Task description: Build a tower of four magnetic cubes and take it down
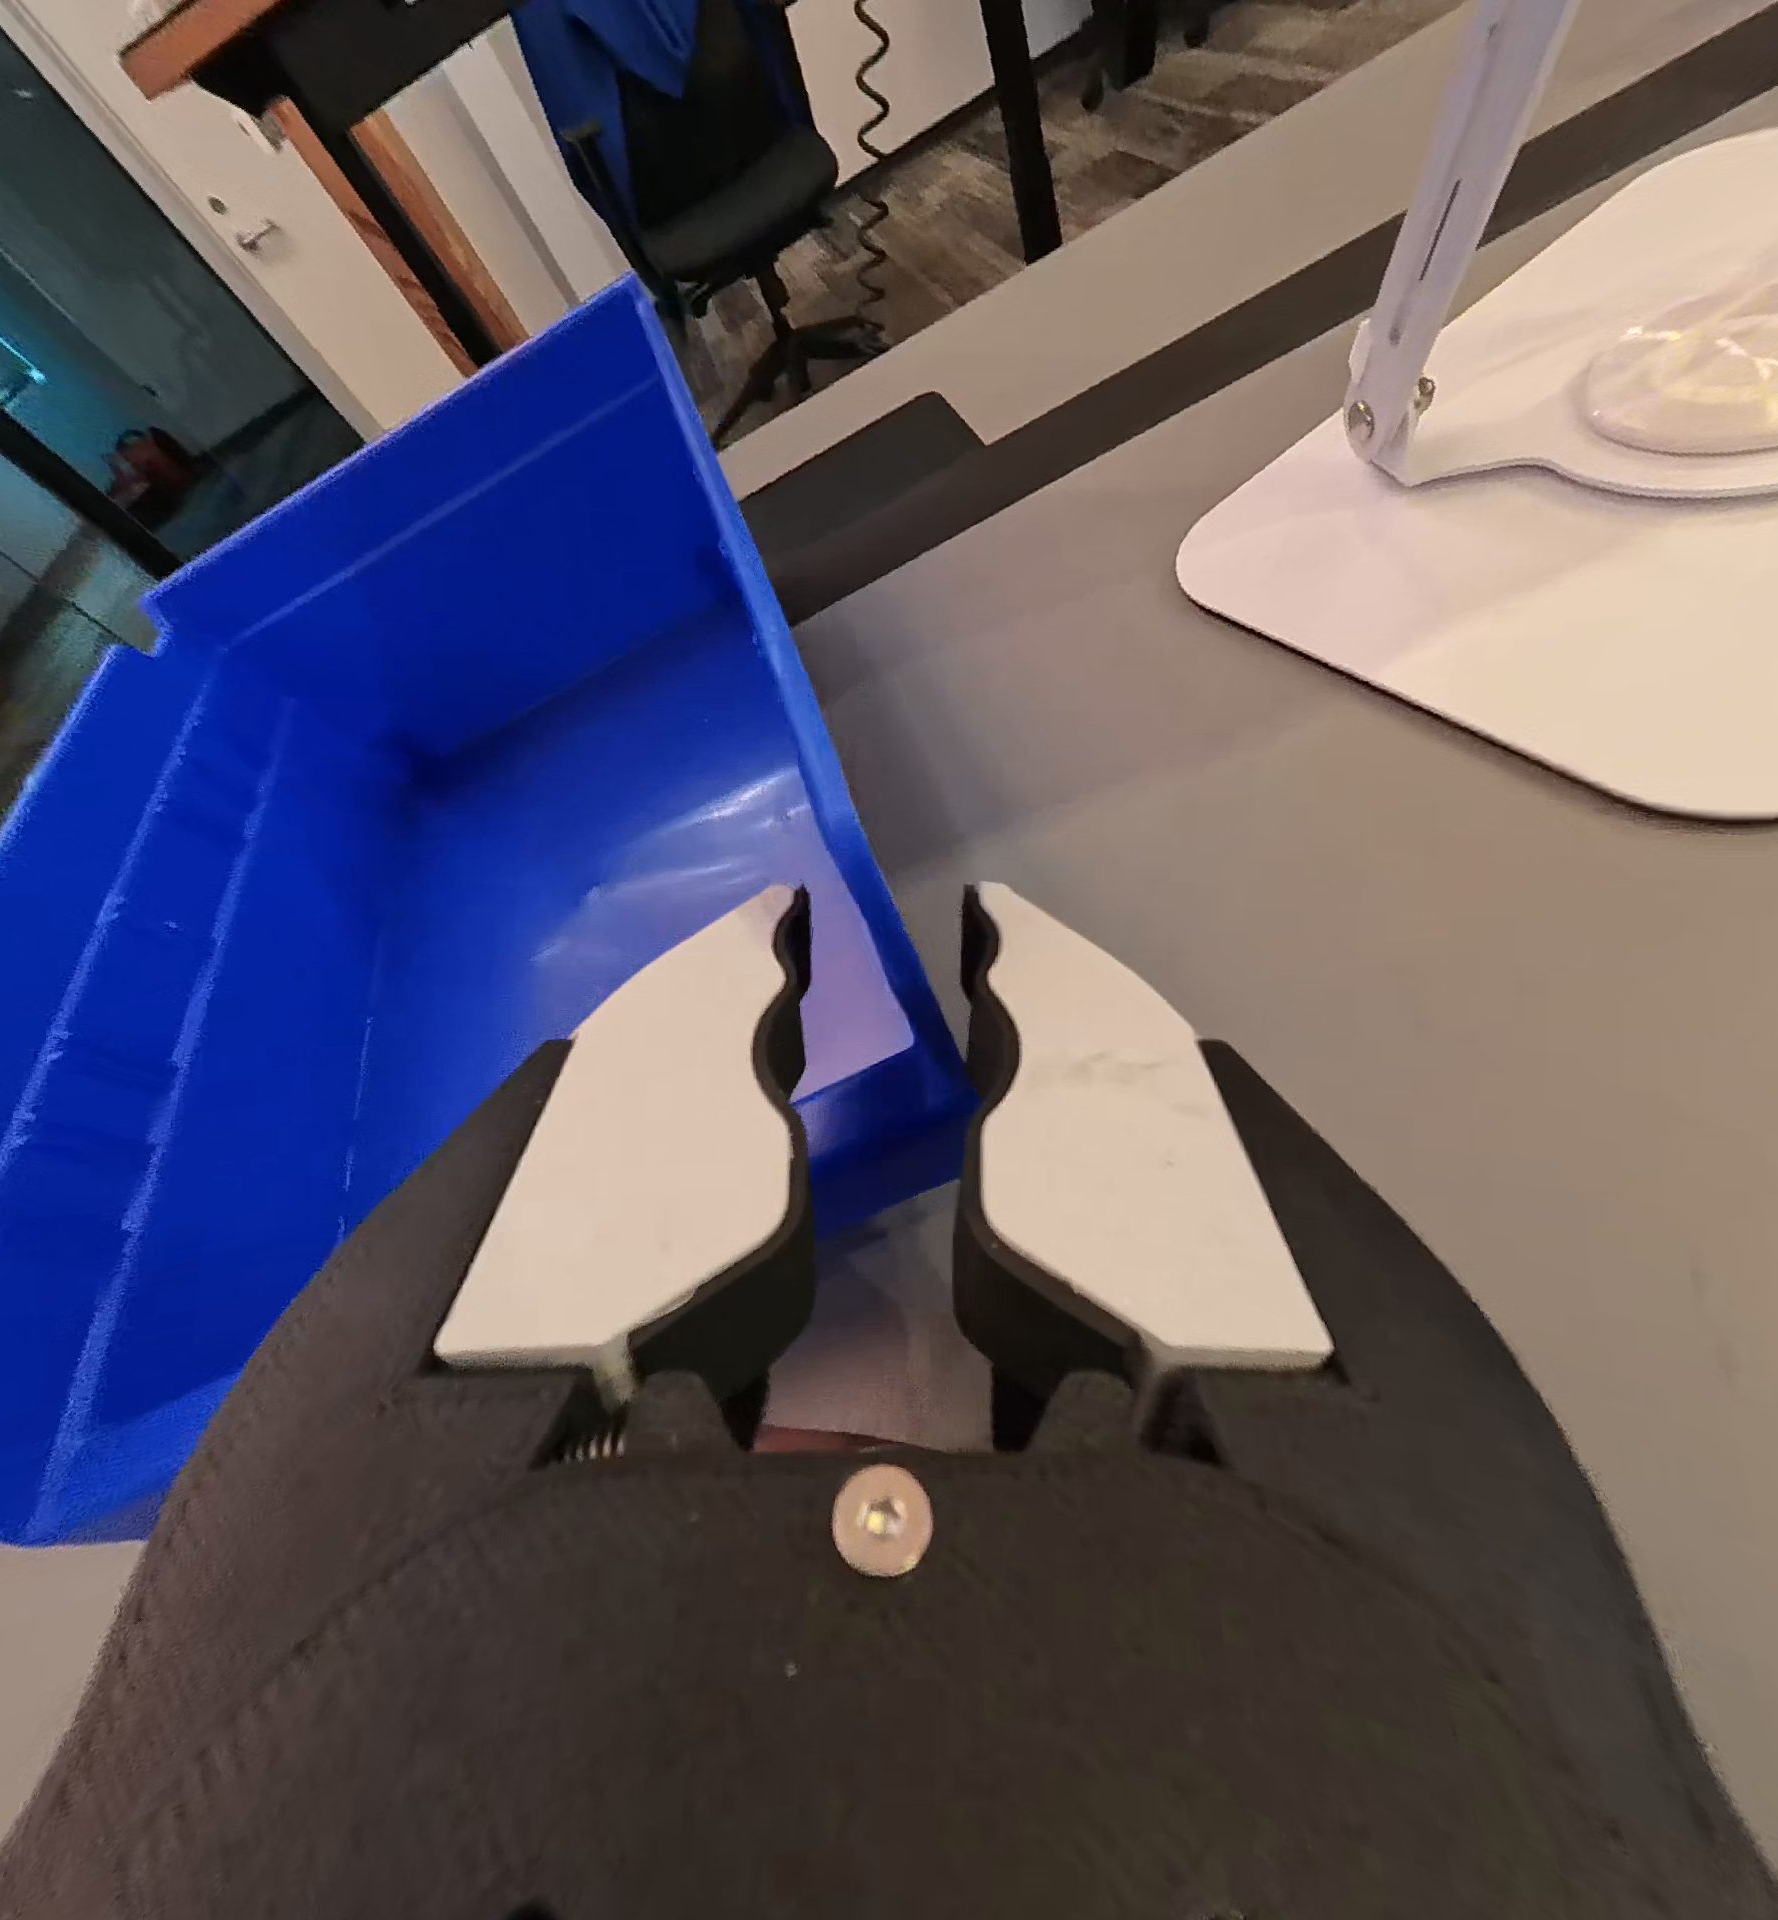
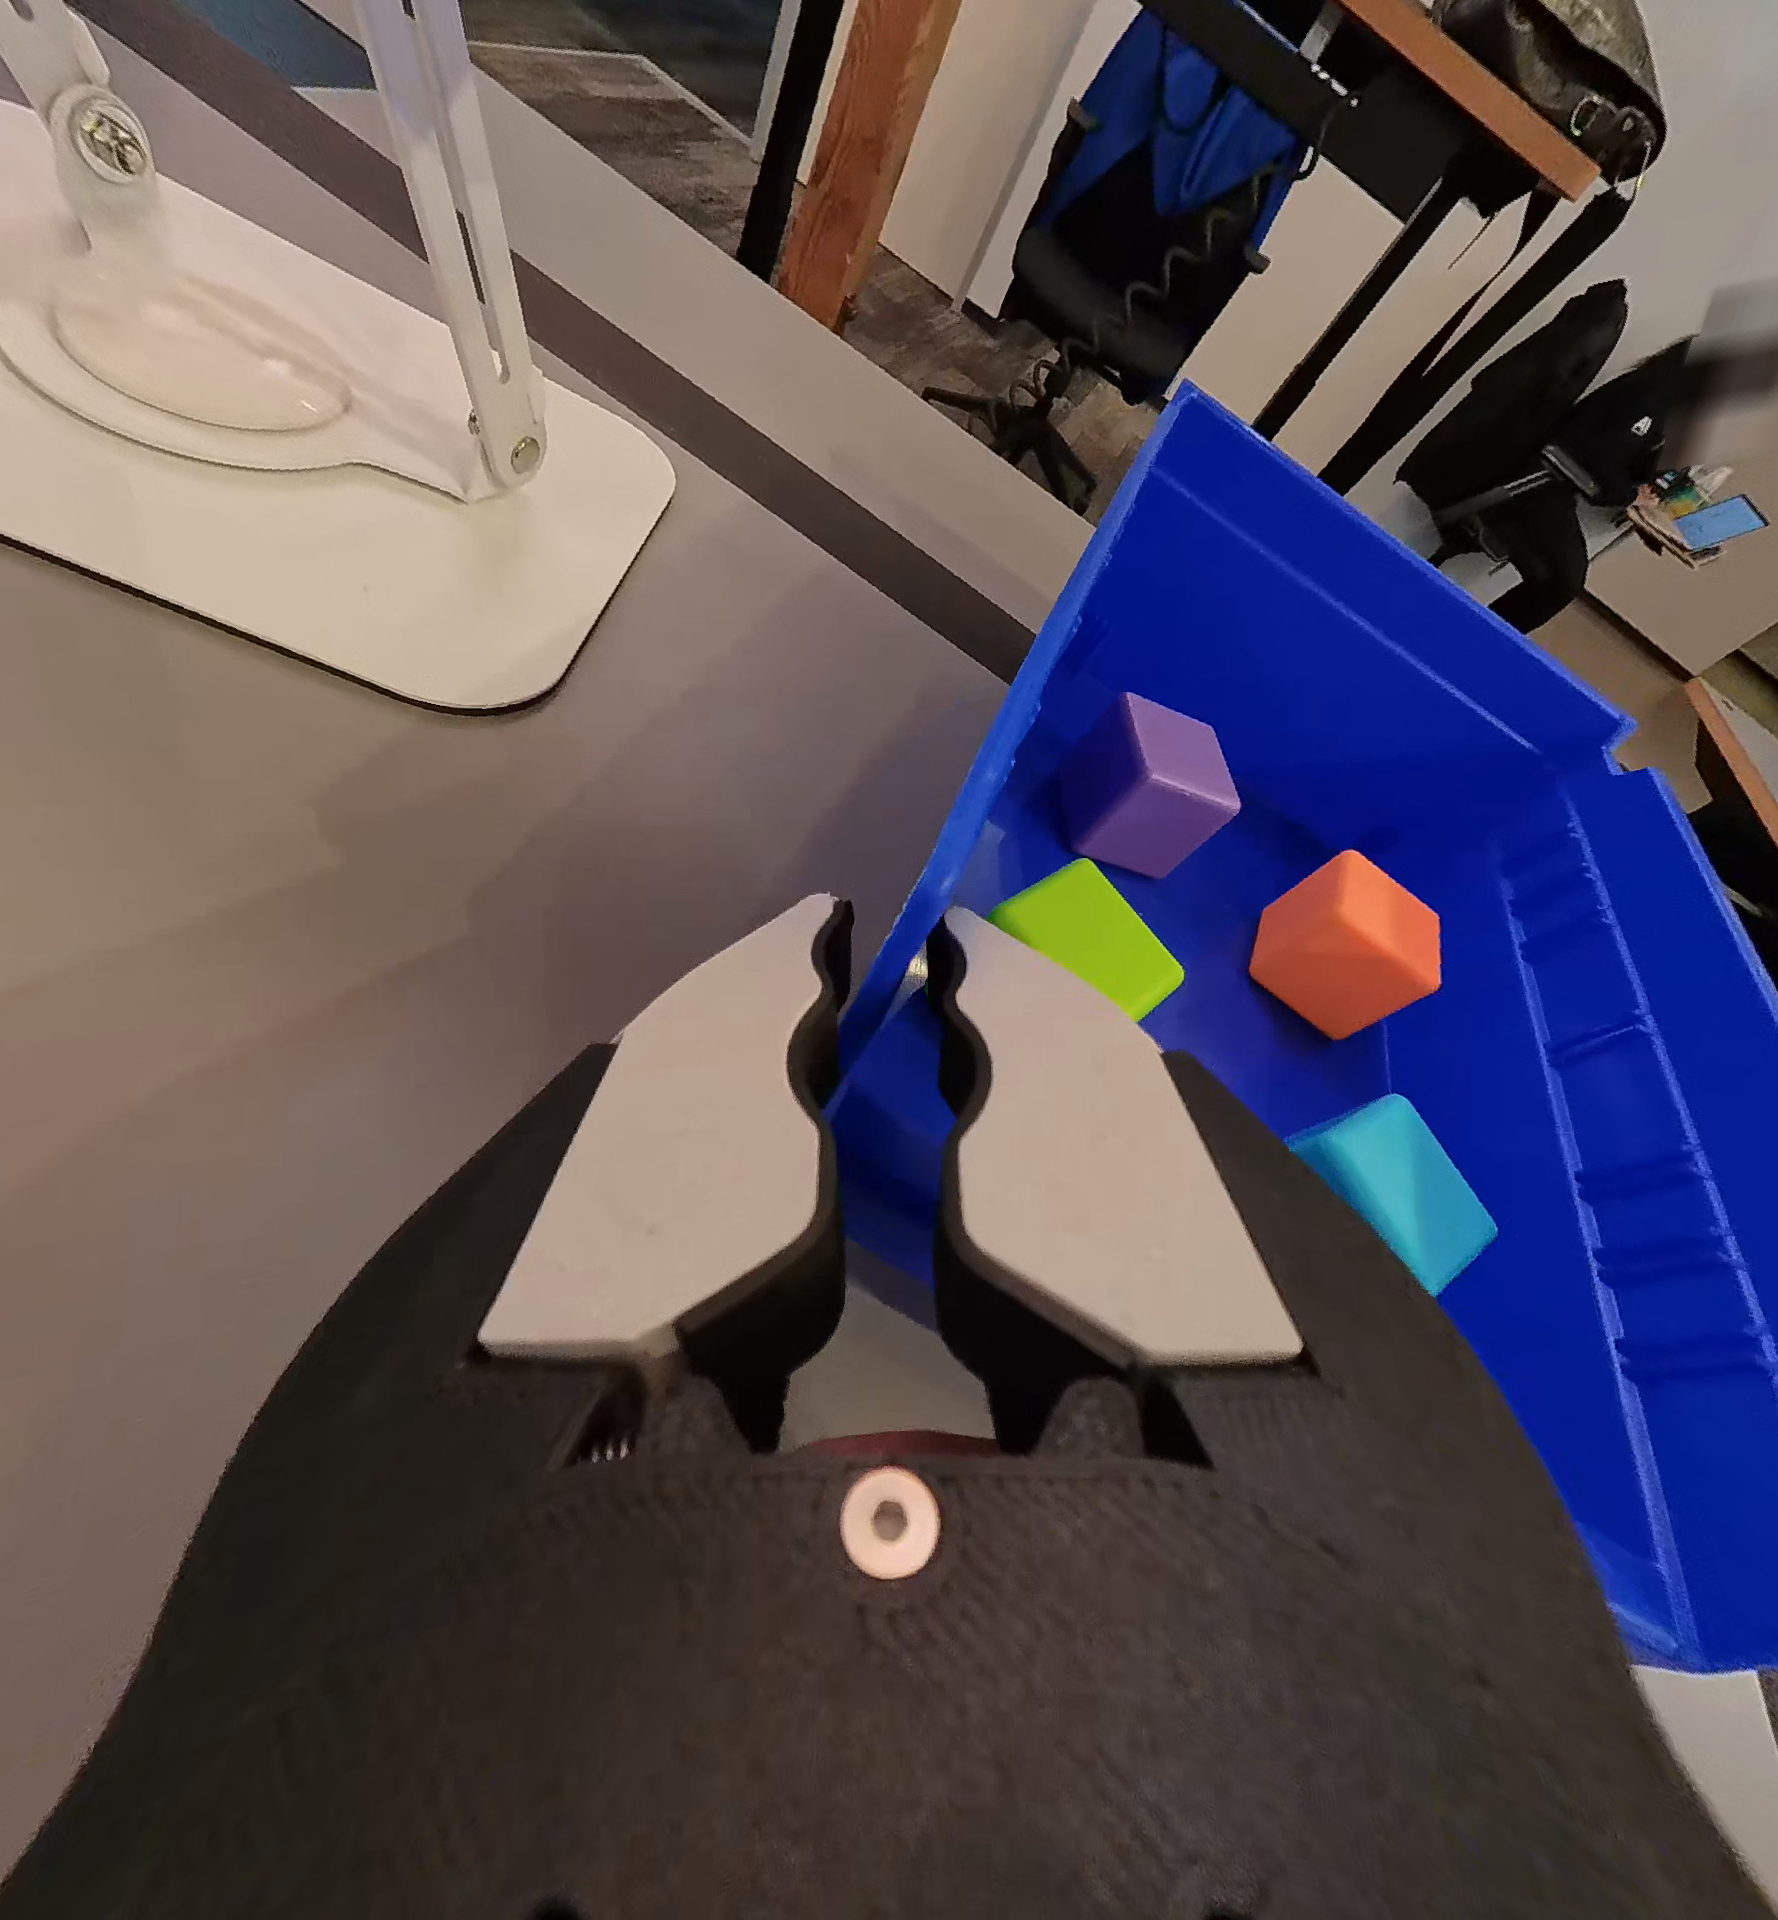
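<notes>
In the right wrist view a blue bin (image 2: 1384,582) holds a purple cube (image 2: 1150,784), a green cube (image 2: 1087,935), an orange cube (image 2: 1344,940) and a cyan cube (image 2: 1399,1190), all lying apart on its floor. My right gripper (image 2: 893,920) is over the bin's near left corner, empty, its jaws a narrow gap apart. In the left wrist view a blue bin (image 1: 511,582) shows no cubes. My left gripper (image 1: 883,904) is open and empty over that bin's near right corner.
A white lamp base (image 1: 1487,644) with a slanted arm stands on the grey table (image 1: 1280,1039); it also shows in the right wrist view (image 2: 345,540). Beyond the table's far edge are office chairs, desks and a hanging blue jacket. Tip to tip, the grippers are about 45 cm apart.
</notes>
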`<state>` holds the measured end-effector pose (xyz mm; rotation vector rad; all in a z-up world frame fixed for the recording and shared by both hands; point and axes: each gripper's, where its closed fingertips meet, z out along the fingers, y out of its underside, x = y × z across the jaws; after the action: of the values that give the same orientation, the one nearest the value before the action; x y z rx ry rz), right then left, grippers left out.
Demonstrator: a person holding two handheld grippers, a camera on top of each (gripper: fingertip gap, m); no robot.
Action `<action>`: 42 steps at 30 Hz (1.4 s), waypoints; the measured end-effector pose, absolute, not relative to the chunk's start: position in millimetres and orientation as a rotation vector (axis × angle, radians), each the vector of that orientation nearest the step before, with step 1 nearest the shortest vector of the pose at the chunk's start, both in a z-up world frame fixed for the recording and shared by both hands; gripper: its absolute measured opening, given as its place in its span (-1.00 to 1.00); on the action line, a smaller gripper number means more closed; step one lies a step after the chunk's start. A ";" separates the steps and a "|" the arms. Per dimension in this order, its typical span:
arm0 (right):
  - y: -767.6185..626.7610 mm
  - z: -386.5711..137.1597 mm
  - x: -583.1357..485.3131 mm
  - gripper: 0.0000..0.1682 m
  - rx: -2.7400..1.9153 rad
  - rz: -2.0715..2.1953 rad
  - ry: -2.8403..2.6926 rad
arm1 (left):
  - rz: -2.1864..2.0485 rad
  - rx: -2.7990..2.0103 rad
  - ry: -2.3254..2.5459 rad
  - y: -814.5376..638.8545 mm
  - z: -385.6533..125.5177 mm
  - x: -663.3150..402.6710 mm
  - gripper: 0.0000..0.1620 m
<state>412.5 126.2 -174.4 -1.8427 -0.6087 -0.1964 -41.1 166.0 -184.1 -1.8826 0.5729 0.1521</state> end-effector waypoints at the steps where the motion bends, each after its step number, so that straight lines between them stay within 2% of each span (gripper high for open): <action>1: 126.1 -174.5 412.6 -0.83 -1.844 -0.196 -0.607 | 0.164 -1.883 0.585 166.3 -185.4 -39.4 -0.81; 17: 109.2 -172.1 426.5 -0.91 -1.897 -0.129 -0.526 | 0.068 -1.885 0.457 164.8 -178.4 -63.0 -0.95; 42: 26.2 -175.5 424.1 -0.96 -1.914 0.039 -0.532 | -0.003 -1.867 0.471 92.2 -163.8 -78.3 -0.96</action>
<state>424.1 26.2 -175.5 -1.9144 -0.5318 0.0385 -78.3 92.2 -163.8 -1.8667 0.4709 -0.0025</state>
